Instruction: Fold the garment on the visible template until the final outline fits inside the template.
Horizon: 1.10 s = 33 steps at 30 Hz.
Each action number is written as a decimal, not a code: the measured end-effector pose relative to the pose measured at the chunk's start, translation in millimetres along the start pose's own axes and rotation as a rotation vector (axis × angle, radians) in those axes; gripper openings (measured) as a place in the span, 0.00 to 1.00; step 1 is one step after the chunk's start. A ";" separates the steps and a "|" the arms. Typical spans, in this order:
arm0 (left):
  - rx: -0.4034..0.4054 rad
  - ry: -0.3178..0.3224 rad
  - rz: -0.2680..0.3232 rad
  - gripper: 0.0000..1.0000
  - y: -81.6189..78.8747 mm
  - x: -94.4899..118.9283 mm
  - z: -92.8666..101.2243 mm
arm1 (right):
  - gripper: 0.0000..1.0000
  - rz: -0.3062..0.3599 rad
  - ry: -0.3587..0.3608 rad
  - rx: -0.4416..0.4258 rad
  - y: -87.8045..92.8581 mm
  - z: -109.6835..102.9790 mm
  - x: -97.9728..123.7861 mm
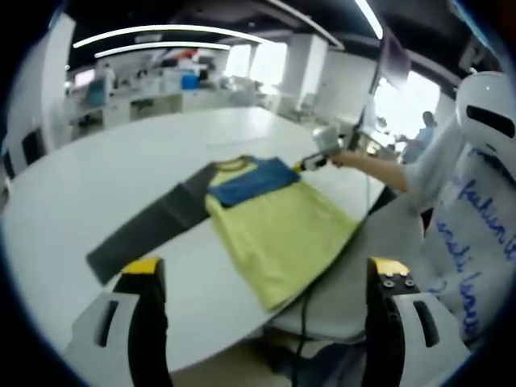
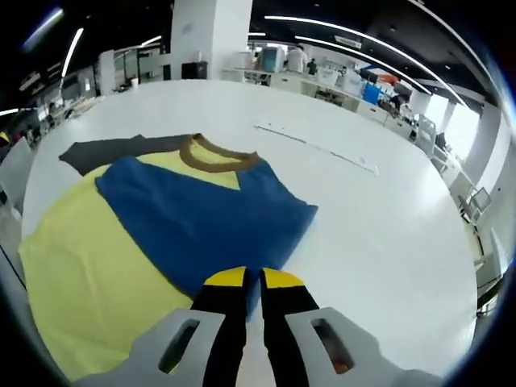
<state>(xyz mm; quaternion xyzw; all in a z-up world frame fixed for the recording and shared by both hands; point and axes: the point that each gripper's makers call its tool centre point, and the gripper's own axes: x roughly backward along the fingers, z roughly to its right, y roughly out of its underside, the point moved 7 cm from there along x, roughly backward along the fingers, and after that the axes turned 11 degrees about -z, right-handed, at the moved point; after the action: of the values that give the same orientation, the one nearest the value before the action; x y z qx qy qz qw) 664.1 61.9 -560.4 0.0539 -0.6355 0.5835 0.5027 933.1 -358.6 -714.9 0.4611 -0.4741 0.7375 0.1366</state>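
A shirt (image 1: 274, 226) with a yellow body, a blue upper part and a brown collar (image 2: 218, 157) lies flat on the white table (image 1: 97, 161). Its dark grey sleeve (image 1: 145, 230) stretches out to one side. My left gripper (image 1: 267, 270) hovers wide open above the near table edge, short of the yellow hem, holding nothing. My right gripper (image 2: 259, 278) is shut, its yellow tips on the edge of the blue fabric (image 2: 201, 218). In the left gripper view, the right gripper (image 1: 318, 157) sits at the shirt's blue corner with a hand behind it.
A thin pale strip (image 2: 314, 147) lies on the table (image 2: 379, 234) beyond the shirt. A white figure with blue writing (image 1: 476, 218) stands close on the right of the left gripper view. Office desks and people stand far behind.
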 end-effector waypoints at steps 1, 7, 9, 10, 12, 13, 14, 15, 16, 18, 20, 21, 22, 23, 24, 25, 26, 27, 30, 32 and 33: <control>0.000 0.000 -0.002 0.99 0.3 -0.1 -0.1 | 0.07 -0.003 0.006 -0.005 2.1 0.7 -1.5; -0.003 0.001 -0.009 0.99 -0.7 -0.9 -0.8 | 0.06 -0.019 0.010 -0.002 13.6 -0.4 -10.4; -0.003 0.002 -0.009 0.99 -1.3 -0.9 -0.7 | 0.05 -0.005 0.005 -0.022 10.3 2.3 -7.7; -0.003 0.002 -0.011 0.99 -1.3 -1.3 -1.1 | 0.05 -0.001 0.002 -0.026 10.3 1.8 -7.3; -0.005 0.003 -0.017 0.99 -5.5 0.4 -9.2 | 0.02 -0.015 0.004 -0.020 13.6 2.3 -7.8; -0.005 0.004 -0.018 0.99 -7.5 1.3 -12.6 | 0.02 -0.013 0.012 -0.010 14.3 3.0 -7.1; -0.006 0.004 -0.017 0.99 -9.5 2.3 -15.3 | 0.02 -0.011 0.007 -0.020 14.0 3.1 -5.5; -0.006 0.004 -0.015 0.99 -8.5 1.9 -12.9 | 0.02 -0.012 0.004 -0.021 14.3 3.3 -4.9; -0.005 0.005 -0.013 0.99 -8.4 1.9 -12.3 | 0.02 -0.014 0.005 -0.020 14.8 3.4 -4.6; -0.005 0.003 -0.013 0.99 -7.4 1.8 -11.1 | 0.02 -0.017 0.004 -0.015 15.0 2.9 -3.9; -0.005 0.000 -0.014 0.99 -6.2 1.8 -9.8 | 0.02 -0.023 0.009 -0.011 15.6 2.9 -3.0; -0.004 0.000 -0.012 0.99 -5.2 1.9 -8.4 | 0.02 -0.024 0.010 -0.012 15.8 3.2 -2.3; -0.003 0.000 -0.012 0.99 -5.0 2.1 -8.0 | 0.02 -0.024 0.009 -0.013 16.0 4.1 -2.6; -0.004 -0.001 -0.011 0.99 -4.3 2.2 -7.1 | 0.02 -0.023 0.009 -0.021 15.8 5.1 -2.1; -0.005 -0.002 -0.011 0.99 -3.7 2.2 -6.4 | 0.01 -0.024 0.012 -0.025 15.3 5.9 -1.2; -0.004 -0.002 -0.012 0.99 -3.1 2.1 -5.4 | 0.01 -0.025 0.019 -0.022 15.0 6.7 -0.8; -0.005 -0.002 -0.012 0.99 -2.8 1.9 -4.7 | 0.01 -0.028 0.029 -0.014 14.1 9.8 -1.9; -0.005 0.000 -0.013 0.99 -4.5 2.8 -7.6 | 0.01 -0.032 0.041 -0.012 13.9 11.7 -2.0; -0.013 0.002 -0.015 0.99 -5.4 2.5 -6.7 | 0.01 -0.046 0.064 0.007 11.4 19.6 1.5; -0.013 0.003 -0.014 0.99 -5.4 2.2 -5.3 | 0.01 -0.019 0.057 -0.010 9.1 19.6 3.6; -0.014 0.001 -0.014 0.99 -5.3 1.5 -4.4 | 0.01 0.004 0.049 -0.026 5.7 18.9 5.0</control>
<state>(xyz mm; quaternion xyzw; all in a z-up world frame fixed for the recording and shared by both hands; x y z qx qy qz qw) 669.4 64.5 -556.6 0.0543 -0.6389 0.5756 0.5075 937.2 -378.3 -711.7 0.4401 -0.4810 0.7427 0.1525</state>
